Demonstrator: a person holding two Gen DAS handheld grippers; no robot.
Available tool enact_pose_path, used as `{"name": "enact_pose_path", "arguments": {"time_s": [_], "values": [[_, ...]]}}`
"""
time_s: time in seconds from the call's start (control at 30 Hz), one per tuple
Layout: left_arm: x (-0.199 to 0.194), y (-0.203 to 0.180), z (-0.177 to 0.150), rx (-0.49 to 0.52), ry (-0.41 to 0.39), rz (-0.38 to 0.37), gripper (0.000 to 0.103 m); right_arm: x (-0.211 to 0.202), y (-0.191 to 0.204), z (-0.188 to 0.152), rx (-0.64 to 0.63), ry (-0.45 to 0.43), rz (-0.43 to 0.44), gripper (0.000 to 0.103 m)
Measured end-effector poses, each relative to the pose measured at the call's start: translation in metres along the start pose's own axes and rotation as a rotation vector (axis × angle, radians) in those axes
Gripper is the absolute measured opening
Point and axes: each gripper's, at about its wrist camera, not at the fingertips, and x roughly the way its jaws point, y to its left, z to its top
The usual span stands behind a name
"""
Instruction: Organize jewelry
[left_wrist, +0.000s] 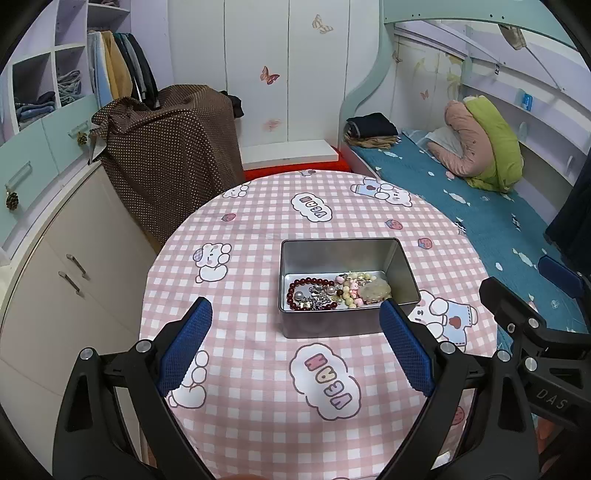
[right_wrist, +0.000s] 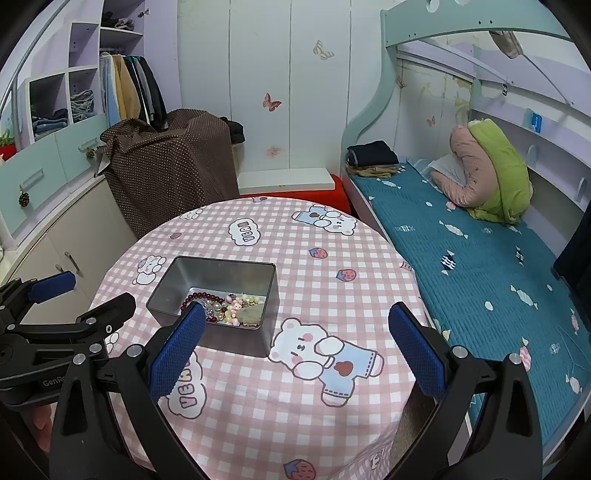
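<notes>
A silver metal tin (left_wrist: 343, 323) stands on the round table with a pink checked cloth (left_wrist: 258, 369). In it lie a dark red bead bracelet (left_wrist: 308, 283), silver pieces, cream and pink beads (left_wrist: 349, 290) and a pale stone (left_wrist: 375, 290). My left gripper (left_wrist: 295, 321) is open and empty, just in front of the tin. In the right wrist view the tin (right_wrist: 236, 341) is at the left, with the jewelry (right_wrist: 229, 308) inside. My right gripper (right_wrist: 295, 325) is open and empty, to the right of the tin above a printed bear.
The right gripper's body (left_wrist: 535, 332) shows at the right edge of the left wrist view; the left gripper's body (right_wrist: 55, 325) shows at the left of the right wrist view. A bed (right_wrist: 480, 258) stands right of the table, cabinets (left_wrist: 55, 277) left, a covered chair (left_wrist: 166, 166) behind.
</notes>
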Motion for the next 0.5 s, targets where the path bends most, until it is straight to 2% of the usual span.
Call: {"name": "enact_pose_path", "arguments": {"time_s": [0.5], "values": [[0.0004,0.0017,0.0010,0.000,0.002,0.004,0.092,0.0038,0.0016,0.0003,0.008,0.010,-0.003,0.096]]}}
